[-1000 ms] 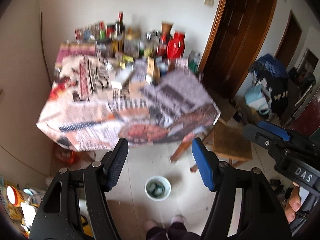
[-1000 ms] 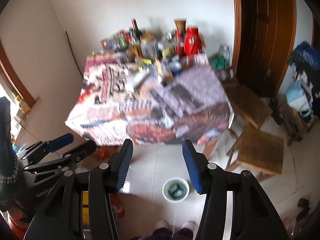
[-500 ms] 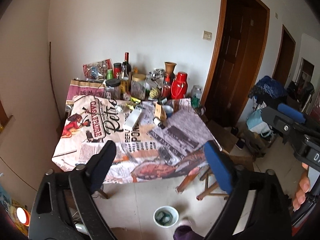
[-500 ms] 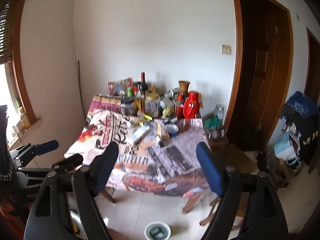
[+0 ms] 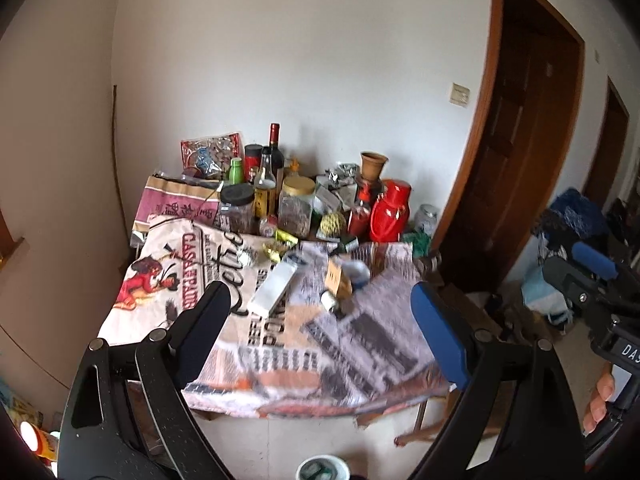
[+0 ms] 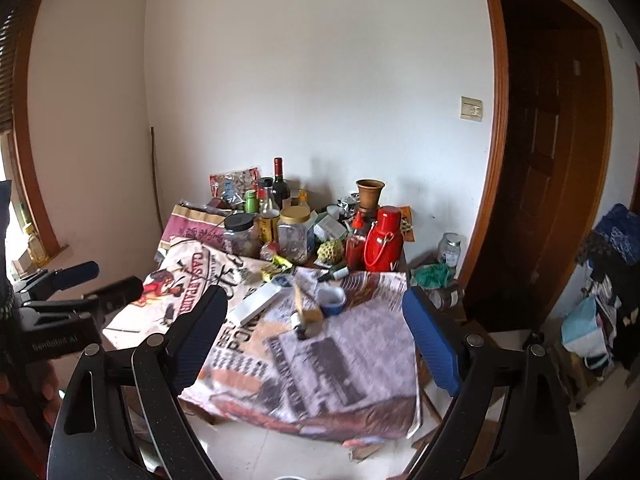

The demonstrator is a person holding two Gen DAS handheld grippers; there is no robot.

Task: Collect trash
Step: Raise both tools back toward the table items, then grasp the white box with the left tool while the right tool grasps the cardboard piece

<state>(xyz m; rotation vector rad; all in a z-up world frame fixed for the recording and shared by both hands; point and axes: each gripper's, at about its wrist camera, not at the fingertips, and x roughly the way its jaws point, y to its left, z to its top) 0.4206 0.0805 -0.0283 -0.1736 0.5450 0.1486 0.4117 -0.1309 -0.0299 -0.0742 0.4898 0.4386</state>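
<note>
A table (image 5: 304,364) (image 6: 320,368) covered with a printed cloth stands ahead. On it lie a long white box (image 5: 274,289) (image 6: 256,303), a small brown carton (image 5: 339,280) (image 6: 309,311), a blue-and-white cup (image 5: 357,273) (image 6: 331,299) and yellow-green wrappers (image 5: 280,242) (image 6: 276,266). A white bin (image 5: 322,469) sits on the floor below. My left gripper (image 5: 320,336) is open and empty, short of the table. My right gripper (image 6: 314,338) is open and empty too.
Bottles, jars, a red thermos (image 5: 390,216) (image 6: 383,240) and a clay vase (image 6: 370,194) crowd the table's back by the wall. A dark wooden door (image 6: 540,184) is to the right. Bags and clothes (image 6: 600,280) lie at the far right.
Both grippers have tilted up from the floor and bin toward the table top and moved closer. The bin has slid to the bottom edge. Both stay open.
</note>
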